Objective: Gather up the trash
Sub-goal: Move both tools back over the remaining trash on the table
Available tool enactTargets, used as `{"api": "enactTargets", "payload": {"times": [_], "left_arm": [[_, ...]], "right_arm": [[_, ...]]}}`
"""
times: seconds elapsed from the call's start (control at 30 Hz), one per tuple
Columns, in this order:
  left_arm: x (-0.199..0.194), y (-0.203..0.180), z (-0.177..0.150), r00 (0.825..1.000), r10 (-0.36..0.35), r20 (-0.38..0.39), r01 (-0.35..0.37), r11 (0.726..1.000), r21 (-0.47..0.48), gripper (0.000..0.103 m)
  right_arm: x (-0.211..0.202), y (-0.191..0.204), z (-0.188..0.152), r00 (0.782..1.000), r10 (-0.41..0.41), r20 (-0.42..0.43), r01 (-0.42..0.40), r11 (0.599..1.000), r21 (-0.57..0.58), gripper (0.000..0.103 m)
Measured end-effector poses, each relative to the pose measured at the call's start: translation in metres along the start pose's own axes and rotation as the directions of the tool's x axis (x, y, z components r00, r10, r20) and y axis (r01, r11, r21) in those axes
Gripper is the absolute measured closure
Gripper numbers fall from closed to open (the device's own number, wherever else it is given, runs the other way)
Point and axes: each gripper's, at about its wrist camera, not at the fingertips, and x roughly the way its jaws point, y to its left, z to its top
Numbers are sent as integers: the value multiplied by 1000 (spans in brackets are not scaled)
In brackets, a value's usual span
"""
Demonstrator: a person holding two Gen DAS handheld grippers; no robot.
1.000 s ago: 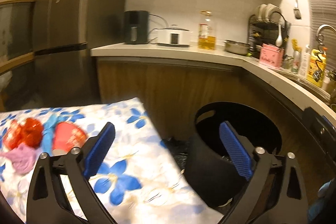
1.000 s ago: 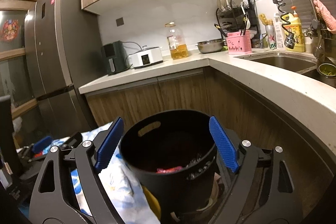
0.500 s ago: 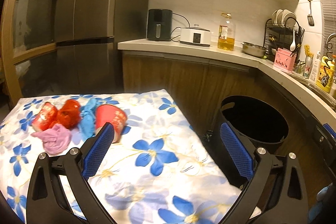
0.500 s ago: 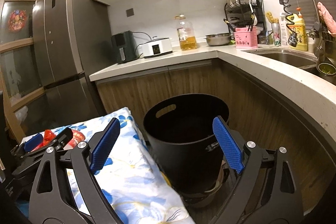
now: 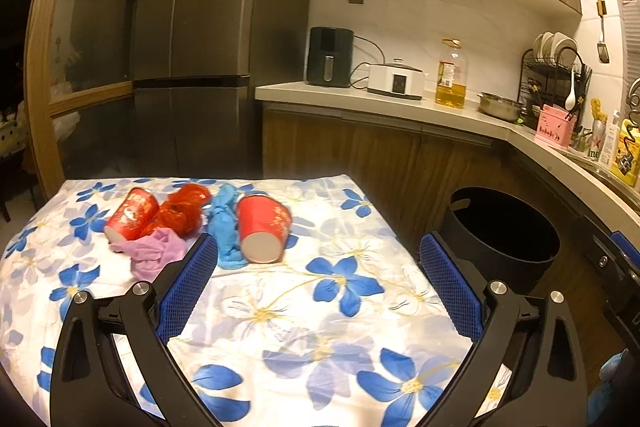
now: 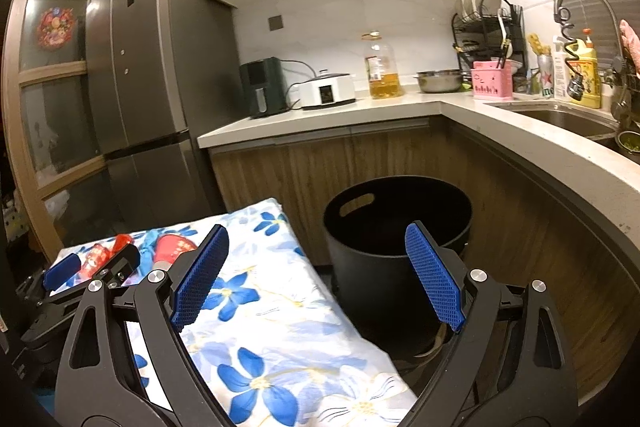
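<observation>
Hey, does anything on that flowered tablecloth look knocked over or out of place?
Yes. Two red paper cups lie tipped on their sides, amid crumpled red, blue and purple scraps. Nothing looks spilled.

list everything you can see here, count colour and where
paper cups: 2, red, lying on their sides on the table
mesh wad: 1, red, between the cups
blue wad: 1, blue, beside the nearer cup
purple wad: 1, purple, in front of the mesh
tablecloth: 1, white with blue flowers, covering the table
bin: 1, black, on the floor by the cabinets
fridge: 1, dark grey, behind the table
air fryer: 1, black, on the counter
cooker: 1, white, on the counter
oil bottle: 1, yellow, on the counter
steel bowl: 1, silver, on the counter
dish rack: 1, black, counter corner
left tongs: blue pads, open, empty
right tongs: blue pads, open, empty
</observation>
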Motion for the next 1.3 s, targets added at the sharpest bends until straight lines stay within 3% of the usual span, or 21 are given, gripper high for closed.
{"api": "enactTargets", "payload": {"times": [0.67,1.03,1.3], "left_arm": [[9,95,-20,987,163,-10,-163,980,-114,6],[19,143,-26,971,240,-19,-240,957,-165,6],[33,166,-23,963,266,-34,-268,946,-186,6]], "right_arm": [[47,74,-23,990,121,-75,-125,991,-55,14],[108,144,-40,970,215,-115,-228,968,-107,14],[169,181,-57,957,218,-190,-242,963,-115,14]]}}
